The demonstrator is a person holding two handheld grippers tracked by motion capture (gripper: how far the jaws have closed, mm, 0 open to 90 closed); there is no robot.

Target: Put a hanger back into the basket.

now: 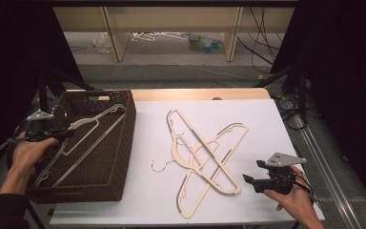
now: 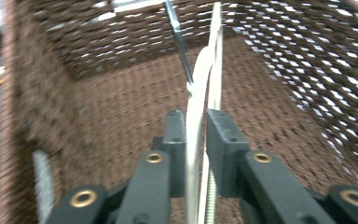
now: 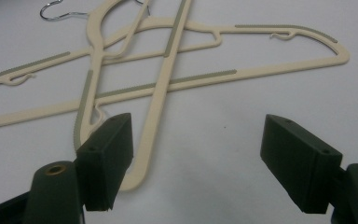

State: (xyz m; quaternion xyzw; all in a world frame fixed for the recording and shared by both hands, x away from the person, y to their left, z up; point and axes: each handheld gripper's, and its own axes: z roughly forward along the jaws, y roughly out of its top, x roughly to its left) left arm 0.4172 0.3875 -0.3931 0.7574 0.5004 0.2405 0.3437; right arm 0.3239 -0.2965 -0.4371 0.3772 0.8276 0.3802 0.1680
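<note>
The cream hanger (image 2: pixel 200 84) stands edge-on between the fingers (image 2: pixel 177 140) of the left gripper (image 1: pixel 52 133), inside the brown wicker basket (image 1: pixel 119 157). A slight gap shows on each side of it, so the fingers look eased off rather than clenched; whether the pads touch it I cannot tell. Its metal hook (image 2: pixel 177 32) rises just beyond the fingertips, toward the basket's far wall. From above, the hanger leans across the basket, away from the left hand (image 1: pixel 28 155). Out on the white surface (image 1: pixel 262 124), two more cream hangers (image 1: pixel 205 157) lie crossed. The right gripper (image 1: pixel 255 181) has its fingers (image 3: pixel 105 154) spread wide and released, one fingertip over the nearest hanger's end.
</note>
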